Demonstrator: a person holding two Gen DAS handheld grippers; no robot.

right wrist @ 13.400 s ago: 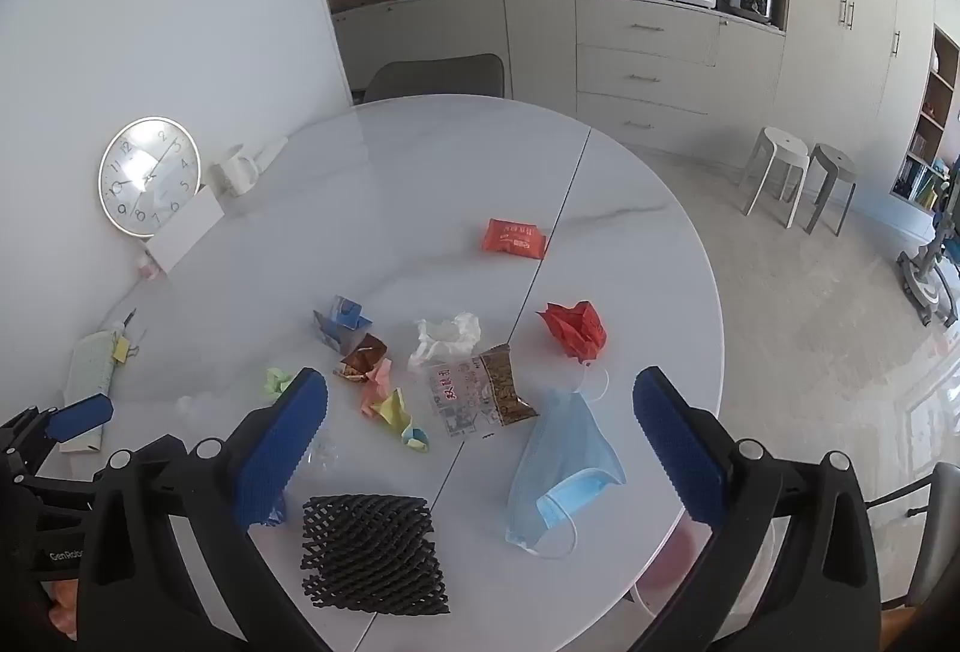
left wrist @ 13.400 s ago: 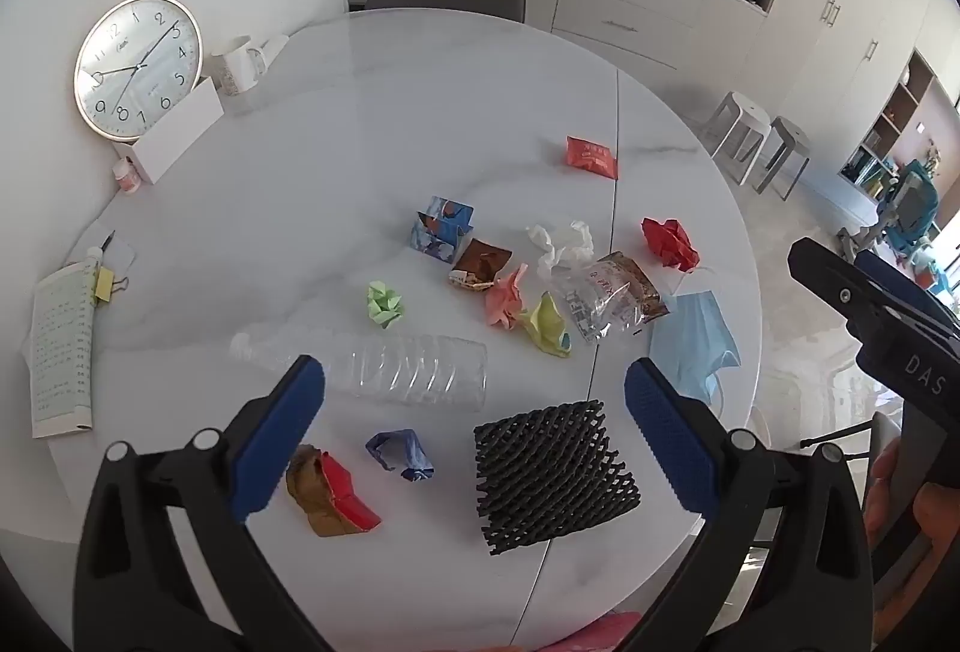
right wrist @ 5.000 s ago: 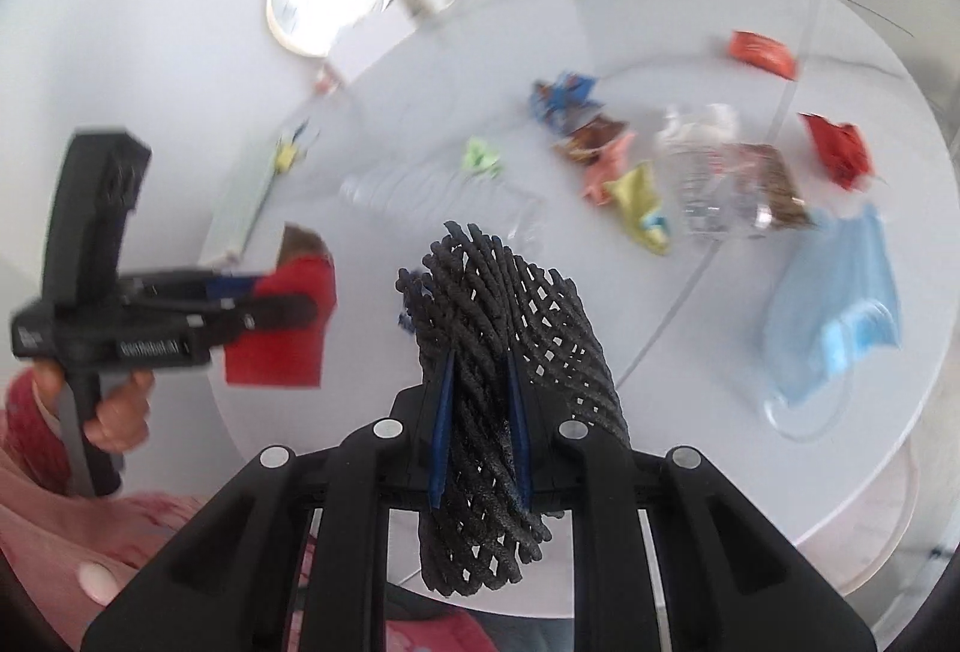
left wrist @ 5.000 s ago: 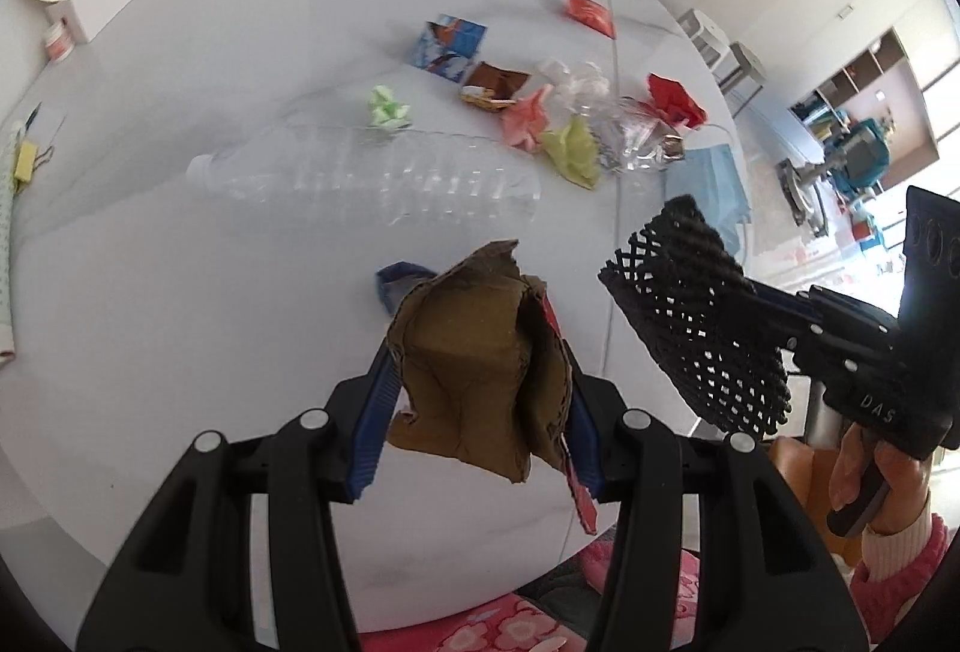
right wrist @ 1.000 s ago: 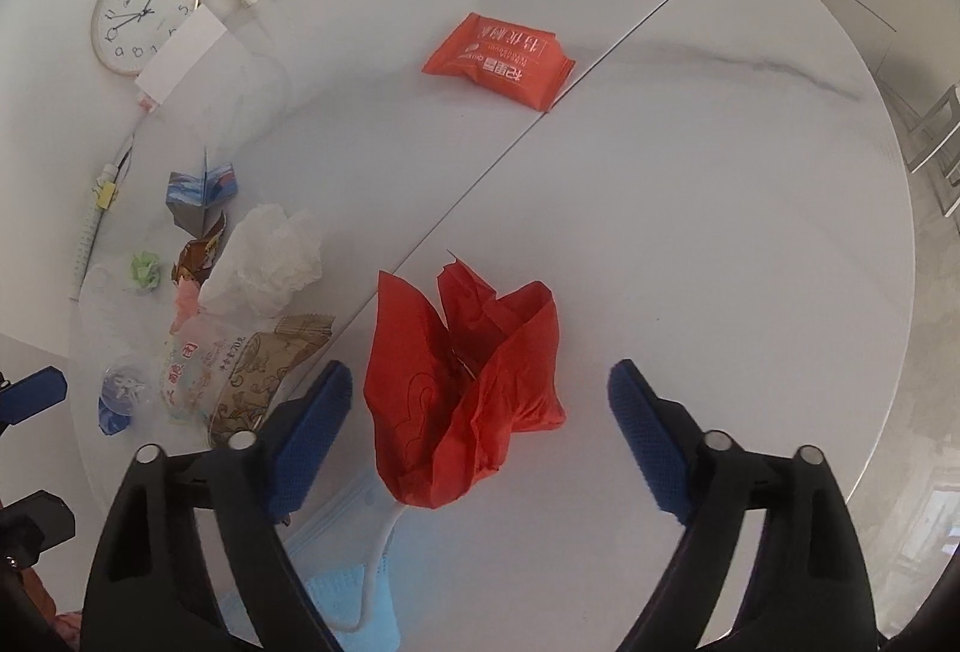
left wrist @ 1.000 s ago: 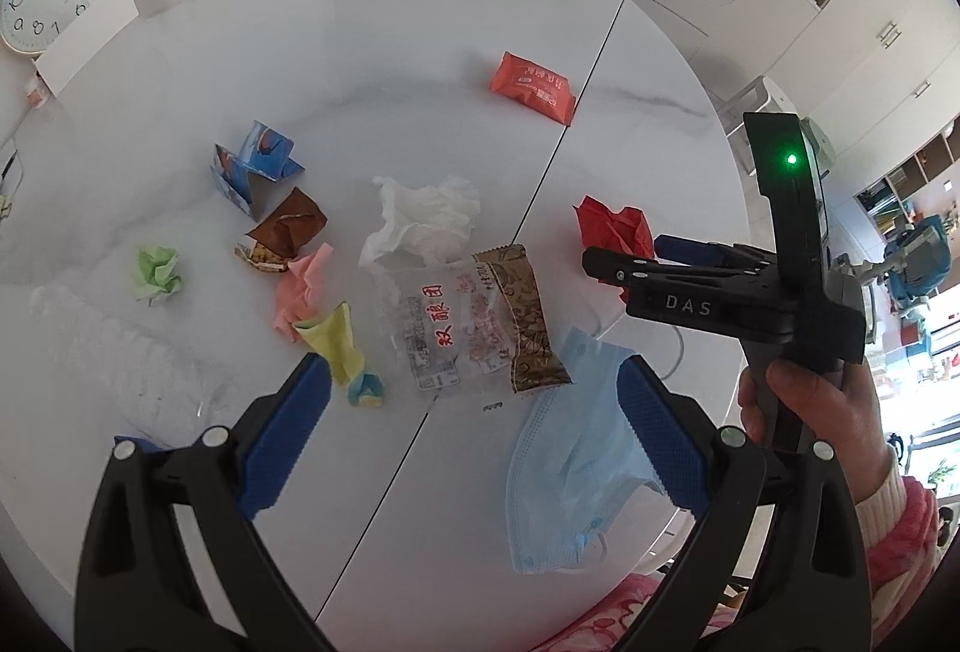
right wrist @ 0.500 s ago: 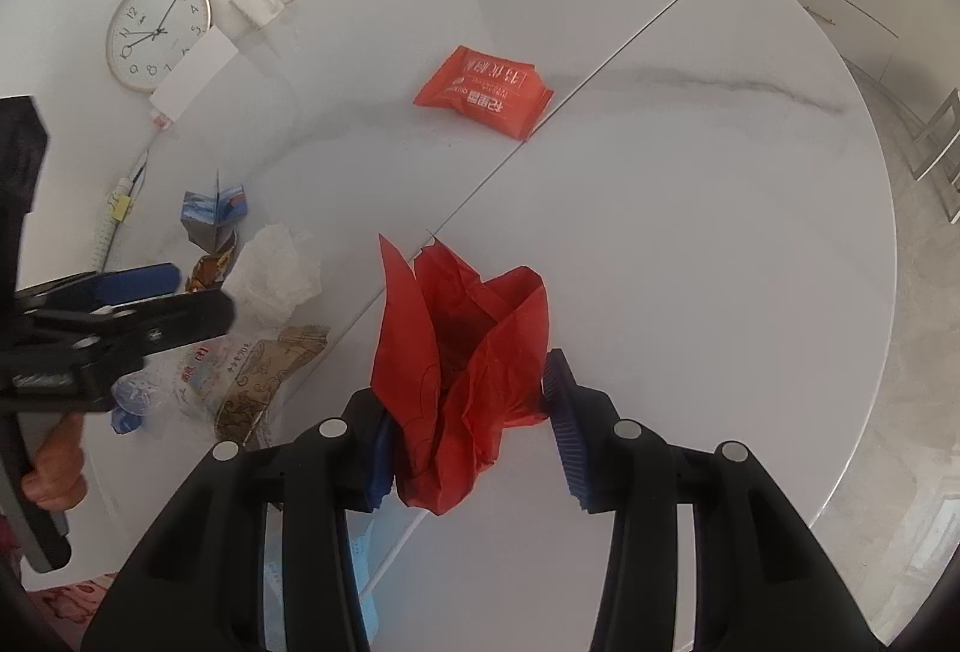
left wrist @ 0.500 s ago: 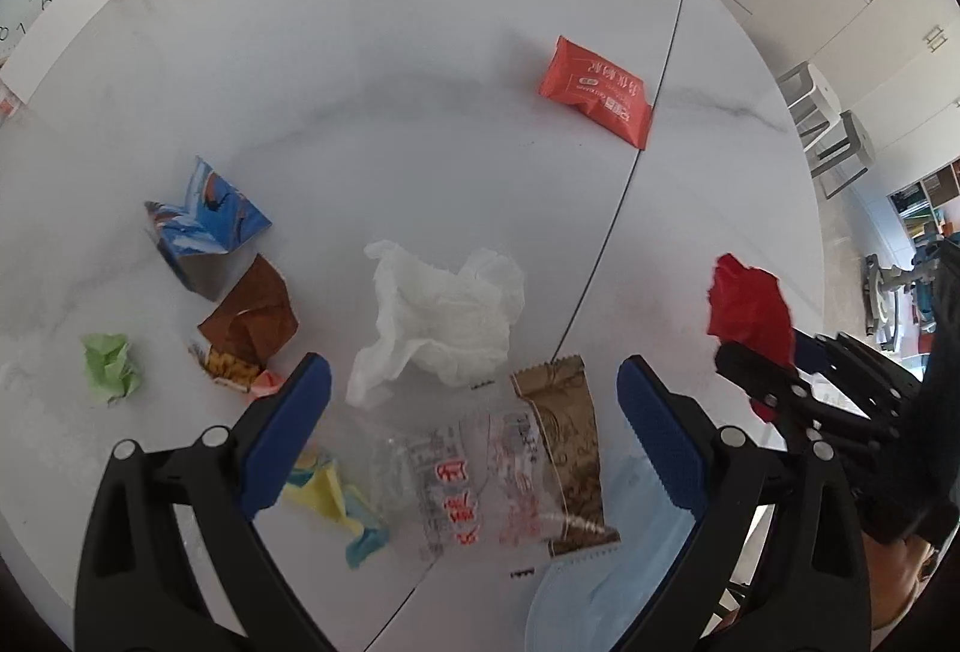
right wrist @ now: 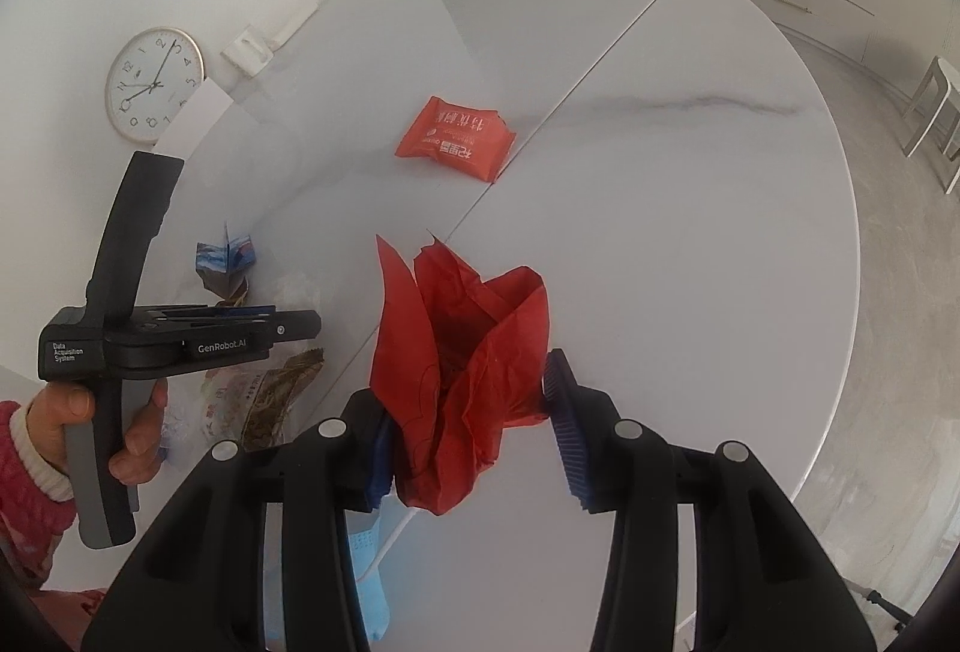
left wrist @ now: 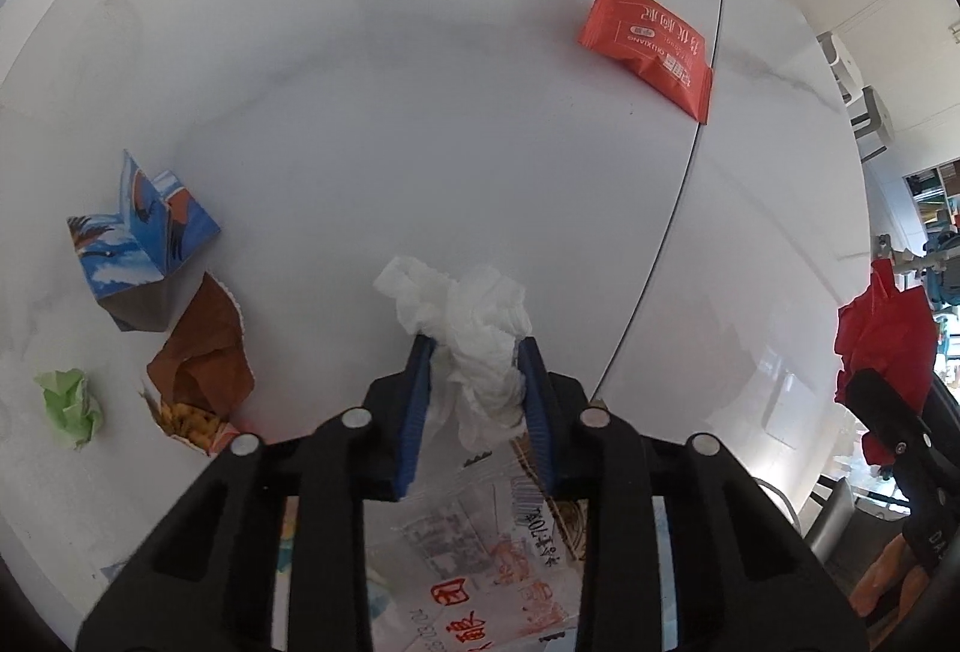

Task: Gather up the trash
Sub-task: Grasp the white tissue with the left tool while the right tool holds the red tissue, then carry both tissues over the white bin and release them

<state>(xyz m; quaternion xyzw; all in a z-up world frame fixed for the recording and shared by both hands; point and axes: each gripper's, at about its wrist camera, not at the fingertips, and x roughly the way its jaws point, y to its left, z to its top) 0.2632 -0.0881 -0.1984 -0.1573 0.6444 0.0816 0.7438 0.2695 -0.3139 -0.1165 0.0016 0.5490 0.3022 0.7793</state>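
Observation:
My left gripper (left wrist: 474,358) is shut on a crumpled white tissue (left wrist: 474,316) low over the white table (left wrist: 420,82). My right gripper (right wrist: 468,400) is shut on a crumpled red paper (right wrist: 462,352) and holds it above the table; the paper also shows at the right edge of the left wrist view (left wrist: 882,334). An orange-red snack packet (left wrist: 648,43) lies further back, also in the right wrist view (right wrist: 456,142). A blue printed paper box (left wrist: 138,244), a brown wrapper (left wrist: 201,352) and a green paper ball (left wrist: 69,400) lie at the left.
A clear printed wrapper (left wrist: 480,562) lies under my left gripper. A blue face mask (right wrist: 366,550) lies under my right gripper. A clock (right wrist: 153,82) and a white box (right wrist: 195,118) stand against the wall. The table edge (right wrist: 840,292) curves at the right.
My left gripper has come down and closed on the white tissue. My right gripper has lifted the red paper off the table and drawn it back.

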